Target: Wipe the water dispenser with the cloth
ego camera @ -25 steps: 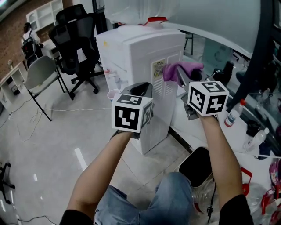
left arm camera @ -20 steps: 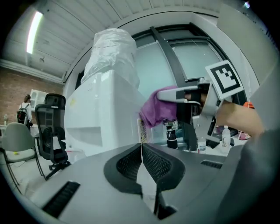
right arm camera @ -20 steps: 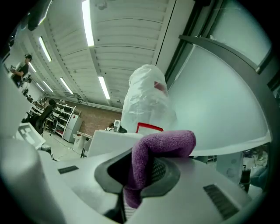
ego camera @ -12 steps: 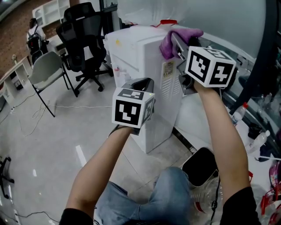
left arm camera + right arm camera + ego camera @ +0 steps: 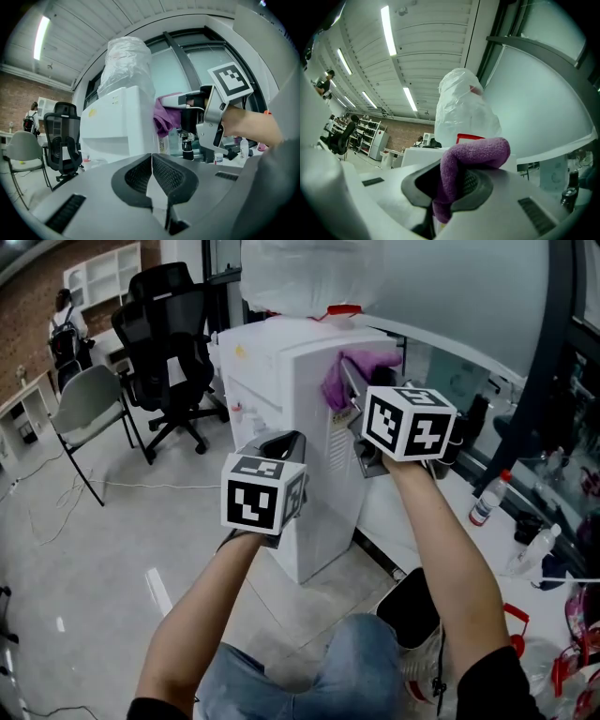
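The water dispenser (image 5: 281, 399) is a white, boxy plastic cabinet with smooth panels and slotted vents on its side; the bottle (image 5: 309, 273) on top is wrapped in crinkled clear film and cut off by the head view's upper edge. The right gripper (image 5: 352, 399) pinches the cloth (image 5: 352, 371), a purple, nubby microfibre rag, between its 2 ribbed black pads; the bunched fabric bulges out above the jaws and lies against the upper part of the dispenser's side panel, just below the top edge. The left gripper (image 5: 281, 442) hovers in front of the cabinet, apart from it; its own view shows the 2 cross-hatched pads pressed together with nothing between them. The right gripper hides part of the side panel behind it, and the left gripper's marker cube covers part of the cabinet's front corner; the taps on the front are too small to make out. A black mesh office chair (image 5: 173, 343) stands on the glossy tiled floor (image 5: 112, 549) beyond.
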`<state>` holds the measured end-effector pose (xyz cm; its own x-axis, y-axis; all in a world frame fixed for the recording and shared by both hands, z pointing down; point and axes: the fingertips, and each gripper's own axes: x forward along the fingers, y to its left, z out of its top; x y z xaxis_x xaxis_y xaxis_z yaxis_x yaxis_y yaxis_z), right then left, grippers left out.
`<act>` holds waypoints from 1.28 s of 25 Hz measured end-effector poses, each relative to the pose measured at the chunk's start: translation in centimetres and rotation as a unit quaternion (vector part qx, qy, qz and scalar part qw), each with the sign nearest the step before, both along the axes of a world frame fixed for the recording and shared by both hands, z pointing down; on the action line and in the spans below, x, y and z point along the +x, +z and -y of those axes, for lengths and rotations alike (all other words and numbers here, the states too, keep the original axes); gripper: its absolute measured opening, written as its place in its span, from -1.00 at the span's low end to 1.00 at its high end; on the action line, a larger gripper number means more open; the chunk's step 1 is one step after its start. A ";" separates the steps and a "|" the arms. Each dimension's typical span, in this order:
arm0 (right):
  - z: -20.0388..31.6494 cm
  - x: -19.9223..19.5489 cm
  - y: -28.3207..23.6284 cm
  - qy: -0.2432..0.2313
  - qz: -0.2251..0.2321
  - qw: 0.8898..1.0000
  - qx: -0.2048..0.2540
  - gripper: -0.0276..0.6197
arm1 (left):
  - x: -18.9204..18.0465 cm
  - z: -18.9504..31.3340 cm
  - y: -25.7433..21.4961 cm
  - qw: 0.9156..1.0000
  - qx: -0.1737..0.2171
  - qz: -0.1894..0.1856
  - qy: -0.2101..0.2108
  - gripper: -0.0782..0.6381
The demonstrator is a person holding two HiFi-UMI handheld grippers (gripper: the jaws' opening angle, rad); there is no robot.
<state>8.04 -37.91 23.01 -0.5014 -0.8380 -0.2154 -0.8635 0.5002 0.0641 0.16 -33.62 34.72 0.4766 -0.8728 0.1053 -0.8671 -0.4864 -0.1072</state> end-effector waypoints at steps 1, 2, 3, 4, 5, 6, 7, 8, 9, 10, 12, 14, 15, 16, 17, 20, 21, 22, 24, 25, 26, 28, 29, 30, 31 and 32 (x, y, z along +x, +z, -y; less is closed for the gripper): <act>0.0 0.0 0.5 0.001 -0.004 1.000 -0.002 -0.77 | 0.0 0.0 0.1 1.000 0.000 0.000 0.000 -0.70; 0.0 0.0 1.0 0.003 -0.007 1.000 -0.004 -0.77 | 0.0 0.0 0.2 1.000 -0.001 -0.001 0.000 -0.70; 0.0 0.0 1.6 0.003 -0.010 1.000 -0.006 -0.77 | 0.1 -0.1 0.3 1.000 -0.003 -0.001 0.000 -0.70; -0.1 0.0 2.2 0.004 -0.013 1.000 -0.008 -0.77 | 0.1 -0.1 0.5 1.000 -0.004 0.000 0.000 -0.70; -0.1 0.1 2.8 0.005 -0.016 1.000 -0.011 -0.77 | 0.1 -0.2 0.7 1.000 -0.005 0.000 -0.001 -0.70; 0.0 0.1 3.5 0.005 -0.018 1.000 -0.014 -0.77 | 0.1 -0.2 0.8 1.000 -0.005 0.000 -0.001 -0.70; 0.0 0.1 4.2 0.006 -0.019 1.000 -0.018 -0.77 | 0.0 -0.2 1.1 1.000 -0.005 0.000 -0.001 -0.70; 0.1 0.2 5.0 0.006 -0.017 1.000 -0.025 -0.77 | 0.0 -0.2 1.4 1.000 -0.006 0.002 -0.002 -0.70; 0.2 0.3 5.9 0.006 -0.012 0.999 -0.032 -0.77 | -0.1 -0.3 1.8 1.000 -0.008 0.003 -0.003 -0.70; 0.2 0.4 6.7 0.005 -0.008 0.999 -0.040 -0.77 | -0.3 -0.3 2.2 1.000 -0.010 0.005 -0.004 -0.70; 0.3 0.5 8.3 0.004 -0.003 0.999 -0.052 -0.77 | -0.7 -0.3 2.8 1.000 -0.015 0.005 -0.007 -0.70; 0.4 0.5 9.9 0.005 -0.004 0.998 -0.062 -0.77 | -1.1 -0.3 3.2 1.000 -0.017 0.003 -0.010 -0.70; 0.4 0.5 10.7 0.005 -0.004 0.998 -0.068 -0.77 | -1.3 -0.3 3.3 1.000 -0.018 0.004 -0.012 -0.70; 0.5 0.5 11.6 0.006 -0.003 0.997 -0.074 -0.77 | -1.4 -0.3 3.5 1.000 -0.019 0.004 -0.013 -0.70; 0.5 0.5 12.4 0.006 -0.001 0.997 -0.081 -0.77 | -1.6 -0.3 3.7 1.000 -0.020 0.005 -0.013 -0.70; 0.6 0.4 14.7 0.006 0.004 0.995 -0.097 -0.77 | -2.0 -0.4 4.3 1.000 -0.021 0.005 -0.016 -0.70; 0.6 0.4 15.4 0.006 0.006 0.995 -0.101 -0.77 | -2.2 -0.4 4.6 1.000 -0.021 0.006 -0.017 -0.70; 0.7 0.4 16.2 0.007 0.006 0.994 -0.106 -0.77 | -2.3 -0.3 4.9 1.000 -0.023 0.006 -0.018 -0.70; 0.9 0.6 17.9 0.011 0.005 0.993 -0.117 -0.77 | -2.4 -0.3 5.7 0.999 -0.028 0.009 -0.019 -0.70; 0.9 0.7 18.9 0.012 0.005 0.992 -0.124 -0.77 | -2.4 -0.3 6.1 0.999 -0.030 0.010 -0.020 -0.70; 1.0 0.7 19.8 0.013 0.006 0.991 -0.131 -0.77 | -2.5 -0.2 6.5 0.999 -0.033 0.010 -0.020 -0.70; 1.3 0.9 21.7 0.016 0.006 0.989 -0.144 -0.77 | -2.6 -0.2 7.2 0.999 -0.037 0.009 -0.020 -0.70; 1.4 0.9 22.6 0.018 0.006 0.989 -0.149 -0.77 | -2.6 -0.2 7.5 0.999 -0.039 0.010 -0.020 -0.70; 1.6 1.0 23.5 0.019 0.006 0.988 -0.155 -0.77 | -2.5 -0.2 7.9 0.999 -0.040 0.013 -0.020 -0.70; 1.7 1.2 24.4 0.021 0.008 0.987 -0.161 -0.77 | -2.5 -0.2 8.2 0.999 -0.042 0.015 -0.019 -0.70; 1.7 1.3 25.3 0.023 0.011 0.986 -0.167 -0.77 | -2.5 -0.2 8.6 0.999 -0.044 0.018 -0.019 -0.70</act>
<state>9.37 -39.61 48.36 -0.4596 -0.8857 0.0660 -0.8850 0.4506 -0.1171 -2.31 -33.38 43.30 0.4372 -0.8773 0.1979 -0.8819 -0.4614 -0.0972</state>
